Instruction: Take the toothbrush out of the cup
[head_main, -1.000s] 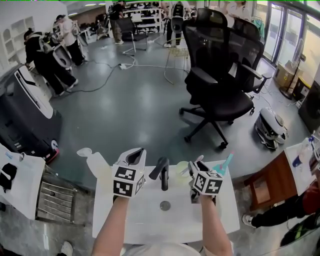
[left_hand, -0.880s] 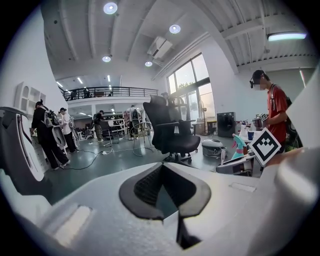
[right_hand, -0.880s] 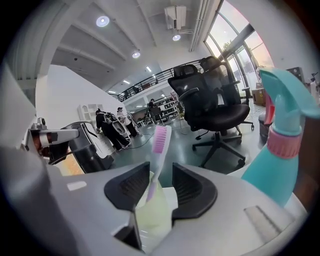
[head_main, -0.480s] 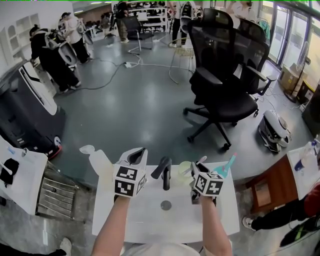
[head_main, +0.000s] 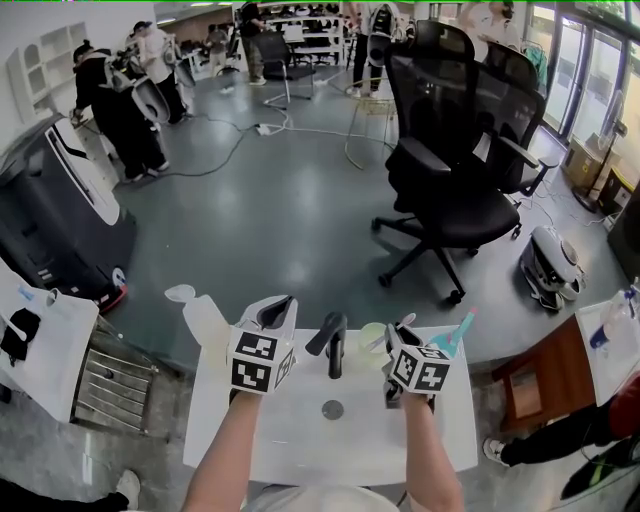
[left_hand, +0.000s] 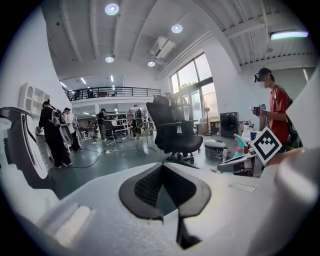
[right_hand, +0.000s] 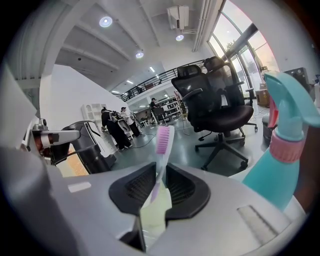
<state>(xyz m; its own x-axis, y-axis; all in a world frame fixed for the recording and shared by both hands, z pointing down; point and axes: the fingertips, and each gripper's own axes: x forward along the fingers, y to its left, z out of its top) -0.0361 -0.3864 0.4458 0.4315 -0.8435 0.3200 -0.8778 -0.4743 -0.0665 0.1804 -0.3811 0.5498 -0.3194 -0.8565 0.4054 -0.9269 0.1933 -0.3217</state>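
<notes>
Nearest to us lies the white rectangular washbasin (head_main: 290, 430), over which we hold both grippers, tipped slightly down toward its back edge. Our left gripper (left_hand: 162, 166) waits beside the black metal tap (head_main: 330, 345), its jaws brought together at the tips with nothing between them. We judge it is parked there simply to keep out of the way. Our right gripper (right_hand: 160, 166) does the work: its jaws are closing on the slim toothbrush with the pink bristle head (right_hand: 164, 141), whose neck fills the narrow gap between the pads. The toothbrush stands upright in the pale yellow-green translucent plastic cup (right_hand: 154, 212), just right of the tap, so a grip high on the neck should let us lift it straight out. Close beyond, to the right, stands a teal plastic spray bottle with a pink collar (right_hand: 282, 150). Farther off are a black mesh office chair (head_main: 450, 170) and several people (head_main: 110, 110).
</notes>
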